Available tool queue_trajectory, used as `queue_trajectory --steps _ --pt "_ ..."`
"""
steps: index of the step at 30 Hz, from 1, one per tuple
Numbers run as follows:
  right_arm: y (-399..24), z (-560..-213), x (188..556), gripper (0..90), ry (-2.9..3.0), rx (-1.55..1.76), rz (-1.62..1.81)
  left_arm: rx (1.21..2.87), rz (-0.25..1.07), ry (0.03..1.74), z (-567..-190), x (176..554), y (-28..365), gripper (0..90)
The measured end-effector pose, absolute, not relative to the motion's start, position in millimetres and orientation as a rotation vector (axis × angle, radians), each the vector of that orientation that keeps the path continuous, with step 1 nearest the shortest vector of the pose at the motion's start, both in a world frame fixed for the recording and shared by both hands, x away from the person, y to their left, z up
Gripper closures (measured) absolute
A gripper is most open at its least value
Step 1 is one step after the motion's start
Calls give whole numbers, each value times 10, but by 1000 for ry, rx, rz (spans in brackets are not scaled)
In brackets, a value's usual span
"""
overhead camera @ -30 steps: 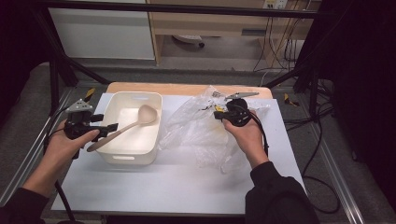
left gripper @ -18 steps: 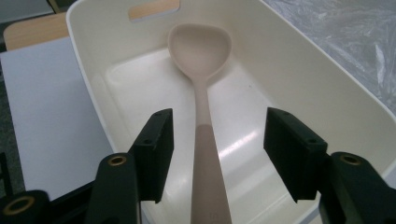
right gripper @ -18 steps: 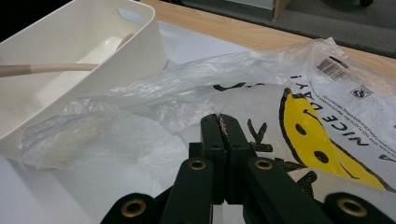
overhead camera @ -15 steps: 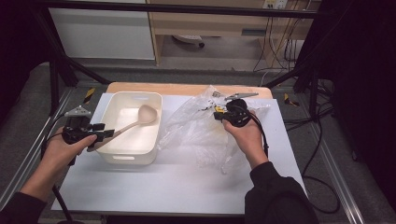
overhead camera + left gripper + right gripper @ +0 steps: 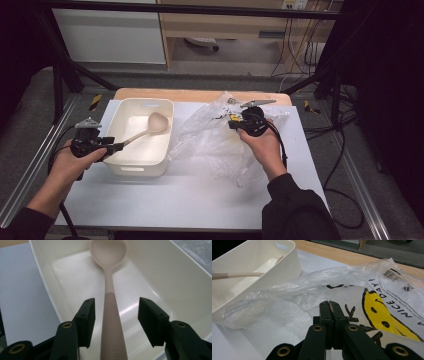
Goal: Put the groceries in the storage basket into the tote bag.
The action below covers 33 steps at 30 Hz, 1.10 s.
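A beige spoon (image 5: 150,125) lies slanted in a white tub (image 5: 135,169), its bowl (image 5: 108,250) down inside and its handle over the near rim. My left gripper (image 5: 117,146) stands around the handle's end; its jaws have just been closing and a gap shows on each side of the handle (image 5: 111,315). My right gripper (image 5: 232,122) is shut on a fold of the clear plastic bag (image 5: 210,145), which has a yellow smiley print (image 5: 382,312), to the right of the tub (image 5: 262,260). The gripper's jaws (image 5: 329,305) are pressed together.
The tub and bag sit on a white table top (image 5: 190,200) with a wooden board (image 5: 200,95) along its far edge. Black frame posts (image 5: 60,75) stand at the back left and cables (image 5: 345,165) hang off the right side.
My left gripper has slid back along the spoon handle toward its end, and its jaws have narrowed around it. The spoon, bag and right gripper stay as they were.
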State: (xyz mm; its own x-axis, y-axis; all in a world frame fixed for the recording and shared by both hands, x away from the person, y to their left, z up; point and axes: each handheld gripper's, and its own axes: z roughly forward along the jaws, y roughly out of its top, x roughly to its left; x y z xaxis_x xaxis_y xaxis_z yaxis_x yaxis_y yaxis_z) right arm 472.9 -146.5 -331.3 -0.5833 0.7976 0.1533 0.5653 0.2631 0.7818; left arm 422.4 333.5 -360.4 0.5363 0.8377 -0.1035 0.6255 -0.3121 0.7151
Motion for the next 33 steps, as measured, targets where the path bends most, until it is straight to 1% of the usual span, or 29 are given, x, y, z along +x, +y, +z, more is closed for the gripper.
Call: queue_trajectory --steps 19,33 --pt "-1458 -3332 4731 900 2272 1259 1220 2067 387 1181 -3665 4222 3340 485" --pt "-1454 -3345 4733 900 2275 1264 1220 2075 392 1186 -3713 4202 3362 506"
